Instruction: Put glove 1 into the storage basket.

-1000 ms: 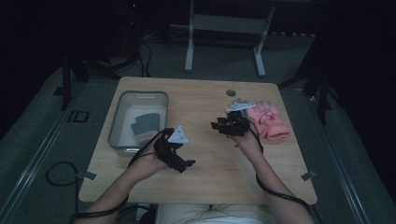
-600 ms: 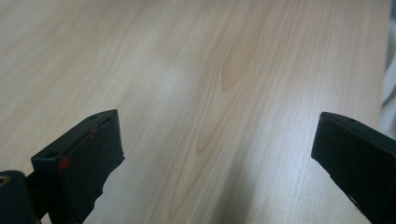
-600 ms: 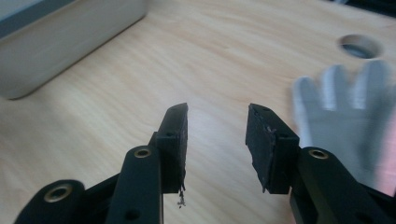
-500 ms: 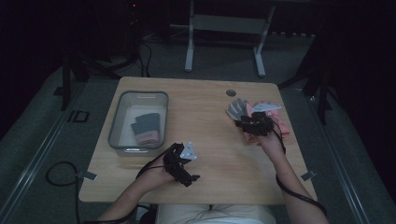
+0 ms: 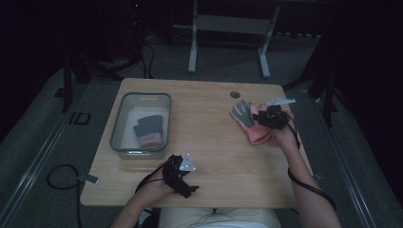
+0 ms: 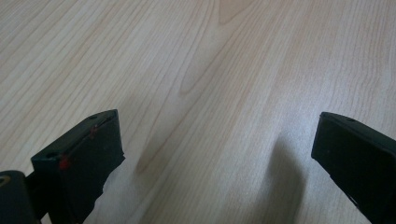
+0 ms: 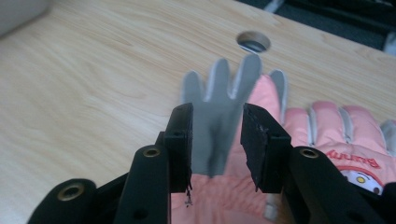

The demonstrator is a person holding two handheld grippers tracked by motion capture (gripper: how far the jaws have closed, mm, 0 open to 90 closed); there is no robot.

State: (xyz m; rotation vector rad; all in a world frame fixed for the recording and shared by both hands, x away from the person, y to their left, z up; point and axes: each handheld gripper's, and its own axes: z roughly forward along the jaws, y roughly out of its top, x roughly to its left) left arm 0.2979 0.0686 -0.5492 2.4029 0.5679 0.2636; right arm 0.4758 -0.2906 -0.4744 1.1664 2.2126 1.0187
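Right gripper (image 7: 215, 144) over a glove, left gripper (image 6: 212, 158) wide open on bare wood.

Right jaws narrowly parted astride the grey-palmed pink glove (image 7: 224, 116); whether pinching the fabric, cannot tell. Left jaws spread wide, holding nothing, low over the table (image 6: 196, 56) at its near edge. Two pink gloves at the far right: the grey-palmed one lying across the second pink glove (image 7: 345, 135), printed with a small cartoon face. Two grippers, one per hand. One clear plastic bin (image 5: 124, 114) at the far left, holding two dark gloves (image 5: 149, 130) with pinkish cuffs. One round cable hole (image 5: 235, 94) in the wooden top. Dim room beyond, grey floor, metal stand legs (image 5: 192, 47) at the far side.
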